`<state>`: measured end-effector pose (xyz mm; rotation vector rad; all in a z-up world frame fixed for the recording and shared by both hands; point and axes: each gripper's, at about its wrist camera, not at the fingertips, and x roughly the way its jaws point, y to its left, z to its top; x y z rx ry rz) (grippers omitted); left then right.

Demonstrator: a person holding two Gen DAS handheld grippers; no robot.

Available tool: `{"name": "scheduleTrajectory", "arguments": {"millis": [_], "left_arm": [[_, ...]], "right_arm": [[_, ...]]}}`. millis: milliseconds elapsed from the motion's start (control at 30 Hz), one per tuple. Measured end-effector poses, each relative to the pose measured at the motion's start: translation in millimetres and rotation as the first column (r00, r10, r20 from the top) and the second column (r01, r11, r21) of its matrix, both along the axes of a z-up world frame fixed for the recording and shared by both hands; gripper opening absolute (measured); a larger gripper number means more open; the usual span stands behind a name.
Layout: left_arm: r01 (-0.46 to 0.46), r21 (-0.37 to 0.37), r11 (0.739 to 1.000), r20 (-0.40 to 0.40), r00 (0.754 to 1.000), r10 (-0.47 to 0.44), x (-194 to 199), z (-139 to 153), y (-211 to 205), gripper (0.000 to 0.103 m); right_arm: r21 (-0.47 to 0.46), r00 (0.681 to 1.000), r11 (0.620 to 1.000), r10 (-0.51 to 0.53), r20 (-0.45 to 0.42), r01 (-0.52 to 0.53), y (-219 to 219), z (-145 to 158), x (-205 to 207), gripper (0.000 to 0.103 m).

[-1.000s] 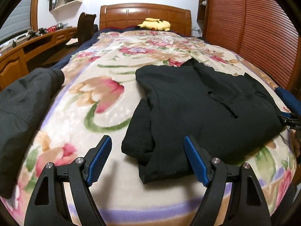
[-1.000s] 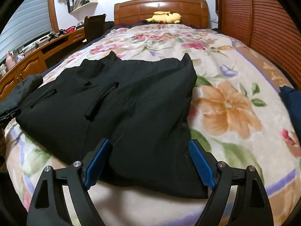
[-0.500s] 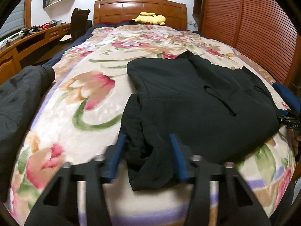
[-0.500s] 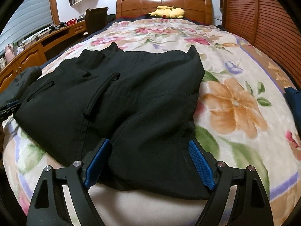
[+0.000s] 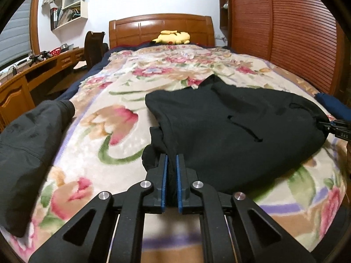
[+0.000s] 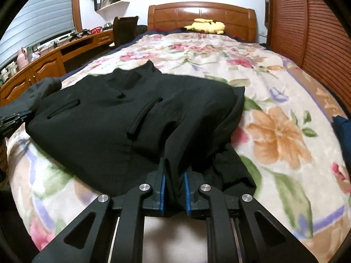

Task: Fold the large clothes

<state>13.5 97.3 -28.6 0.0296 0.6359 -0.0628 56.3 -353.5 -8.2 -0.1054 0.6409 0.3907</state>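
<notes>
On floral blanket (image 5: 114, 131), black jacket (image 5: 230, 127) rumpled, slit pockets up, near hem pinched.

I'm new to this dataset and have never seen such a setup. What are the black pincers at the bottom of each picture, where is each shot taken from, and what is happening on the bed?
There is no robot here. A person holds a two-finger gripper in each hand, and each gripper carries a fisheye camera looking forward along its fingers. One picture is from the left gripper, the other from the right gripper. Both look up a bed covered by a floral blanket toward a wooden headboard with a yellow plush toy. A black garment lies spread on the blanket. Each gripper has its blue-padded fingers shut on a fold along the garment's near edge. A second dark garment lies at the left, and a desk stands beyond it.
</notes>
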Motion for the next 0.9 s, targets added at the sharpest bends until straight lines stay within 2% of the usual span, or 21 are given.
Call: {"name": "scheduleTrajectory", "arguments": {"millis": [133,267,433,533,733,833,867,900], "left_arm": [[0.025,-0.024,0.999,0.009,1.000,-0.024,-13,8,4,0.008],[0.042,-0.095,0.995,-0.018,0.999,-0.044,-21,5,16,0.008],[0.052,-0.058,0.997,0.007,0.999,-0.051,-47,15,7,0.008],[0.071,-0.063,0.995,0.025,0.997,-0.070,-65,23,1,0.008],[0.081,-0.020,0.996,0.019,0.997,-0.081,-80,35,-16,0.008],[0.050,-0.015,0.999,-0.014,0.999,-0.050,-74,30,-13,0.010],[0.038,-0.017,0.999,-0.026,0.999,-0.039,-71,28,-12,0.014],[0.022,-0.020,1.000,-0.041,0.999,-0.023,-68,25,-8,0.019]], "right_arm": [[-0.002,1.000,1.000,0.013,0.024,-0.013,-6,12,-13,0.011],[0.005,0.999,1.000,0.021,0.029,-0.021,-12,18,-29,0.011],[-0.008,0.999,0.999,0.033,0.039,-0.033,-16,23,-54,0.010],[-0.001,0.998,1.000,0.030,0.048,-0.030,-24,30,-71,0.010],[-0.012,0.999,1.000,-0.002,0.048,0.003,-45,35,-101,0.009],[-0.028,1.000,0.999,-0.016,0.005,0.016,-43,28,-102,0.010],[-0.029,0.999,0.999,-0.032,0.003,0.032,-42,27,-102,0.010],[-0.021,0.999,0.999,-0.042,0.005,0.042,-42,28,-103,0.015]]}}
